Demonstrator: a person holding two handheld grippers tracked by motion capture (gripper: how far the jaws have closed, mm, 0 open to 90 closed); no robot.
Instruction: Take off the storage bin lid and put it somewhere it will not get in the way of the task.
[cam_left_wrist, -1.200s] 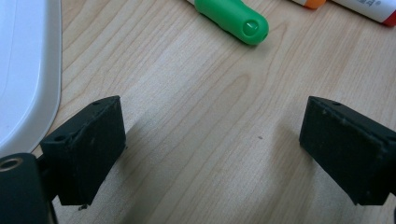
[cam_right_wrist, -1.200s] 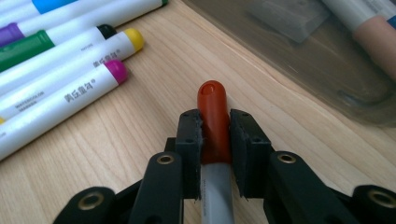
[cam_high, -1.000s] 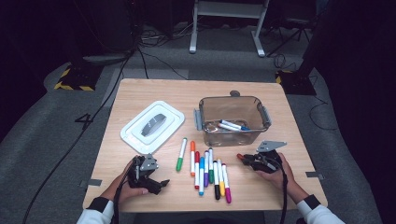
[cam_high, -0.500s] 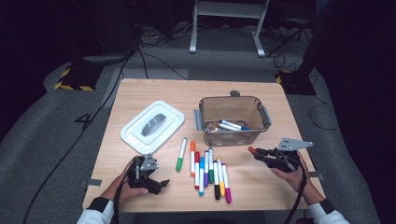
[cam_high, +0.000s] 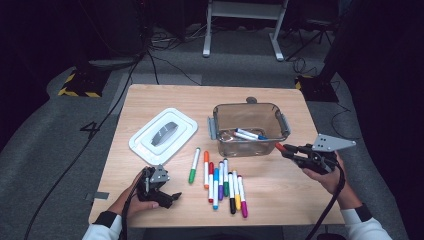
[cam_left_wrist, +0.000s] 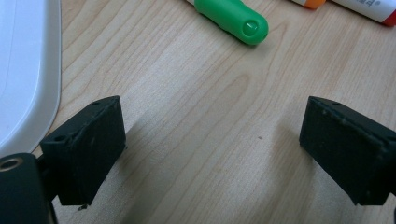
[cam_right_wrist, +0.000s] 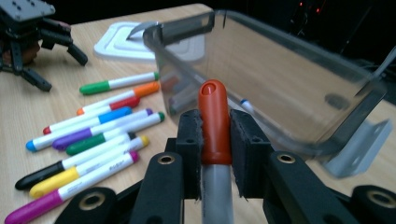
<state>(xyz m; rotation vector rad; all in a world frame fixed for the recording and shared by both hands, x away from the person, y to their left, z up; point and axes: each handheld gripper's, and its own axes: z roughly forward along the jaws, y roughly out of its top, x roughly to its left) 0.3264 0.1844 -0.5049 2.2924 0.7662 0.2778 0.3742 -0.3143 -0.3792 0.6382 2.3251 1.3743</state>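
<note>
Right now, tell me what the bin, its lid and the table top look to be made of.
Bin: seemingly clear, smoky-tinted hard plastic, glossy; the markers inside and the wood behind show through its walls.
Lid: apparently opaque white plastic, smooth with a soft sheen and moulded ridges.
Table top: pale wood or wood-look laminate, matte; fine grain lines run across it, but which one is unclear.

A light wooden table (cam_high: 165, 102) with a visible grain stands on a grey carpeted floor (cam_high: 45, 150). The surroundings beyond are dark; light falls mainly on the table top. A white metal frame (cam_high: 245, 25) with two legs stands behind the table. Black cables (cam_high: 165, 62) trail across the floor at the far side. A yellow-and-black hazard-striped strip (cam_high: 77, 92) lies at far left, and a dark block (cam_high: 315, 87) sits near the table's far right corner. A strip of grey tape (cam_high: 97, 196) marks the floor at near left.
</note>
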